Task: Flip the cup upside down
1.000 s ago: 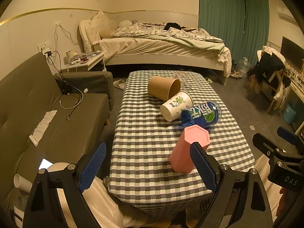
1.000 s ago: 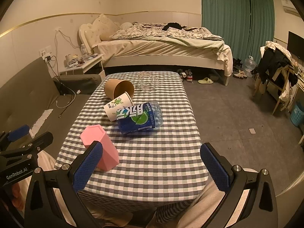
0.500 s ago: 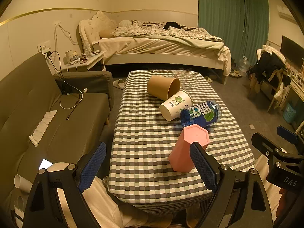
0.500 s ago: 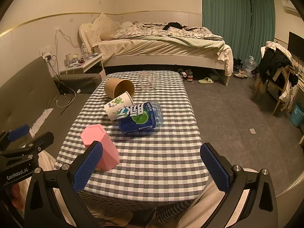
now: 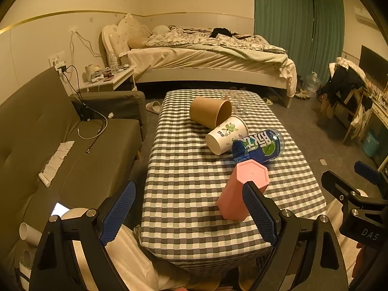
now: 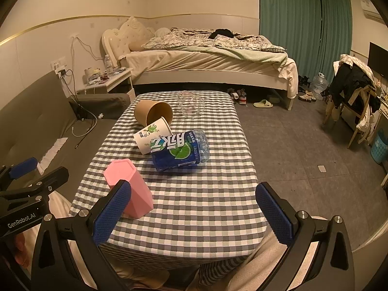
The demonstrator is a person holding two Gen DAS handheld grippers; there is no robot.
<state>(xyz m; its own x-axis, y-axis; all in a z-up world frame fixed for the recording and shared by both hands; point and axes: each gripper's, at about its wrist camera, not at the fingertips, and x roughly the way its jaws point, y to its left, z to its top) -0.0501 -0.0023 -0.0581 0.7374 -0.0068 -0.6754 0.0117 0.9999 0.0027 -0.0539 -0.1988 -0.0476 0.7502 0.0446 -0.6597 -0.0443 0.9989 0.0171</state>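
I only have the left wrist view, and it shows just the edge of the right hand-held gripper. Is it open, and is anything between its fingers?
Observer: The right hand-held gripper is open. Only the grey-and-white checked tablecloth shows between its blue pads.
Operator: The clear glass bowl is half hidden behind the brown paper cup for me. Do they touch?
Observer: No. The clear glass bowl sits apart from the brown paper cup, with a strip of cloth between them.

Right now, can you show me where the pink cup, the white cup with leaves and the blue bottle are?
pink cup point(image 6: 131, 189): right wrist view, on its flat side wall.
white cup with leaves point(image 5: 226, 133): left wrist view, on its printed side.
blue bottle point(image 6: 177, 151): right wrist view, on its blue label.
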